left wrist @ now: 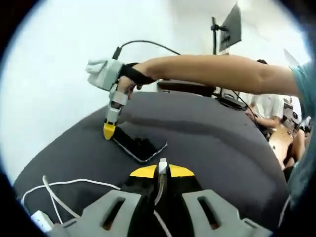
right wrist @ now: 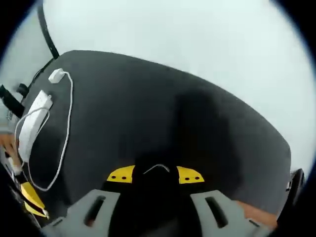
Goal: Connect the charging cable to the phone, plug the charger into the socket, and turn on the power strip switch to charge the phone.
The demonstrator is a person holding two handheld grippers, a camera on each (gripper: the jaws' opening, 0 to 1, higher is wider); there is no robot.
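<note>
Left gripper view: left tool (left wrist: 162, 171) sits low at centre, yellow-tipped jaws closed on the white connector (left wrist: 162, 165) of the charging cable (left wrist: 74, 184); the plug tip sticks out past the jaw tips toward the phone. Cable runs back between the jaws and loops across the dark bench (left wrist: 207, 143) at lower left, near a white block at the edge, likely the power strip (left wrist: 40, 220), mostly cut off.

Phone (left wrist: 139, 144) lies flat on the bench just ahead of the connector, dark screen up, not yet joined to the cable. Right tool (left wrist: 109, 129) comes down from above on a person's arm (left wrist: 222, 71), yellow tip touching the phone's far left corner. Can't tell from this angle whether its jaws are open or closed.

Right gripper view: right tool's own jaws (right wrist: 155, 175) stand apart, with a thin light edge between the tips, likely the phone's rim; whether it's clamped I can't tell. Power strip (right wrist: 33, 121) lies at far left of the bench, white charger (right wrist: 56, 75) just beyond it, white cable looping down from the charger along the strip. Charger sits on the bench, not in a socket. Left tool's yellow tips (right wrist: 31, 200) show at lower left.

Background in left gripper view: monitor on a stand (left wrist: 229, 27), people seated at right.
</note>
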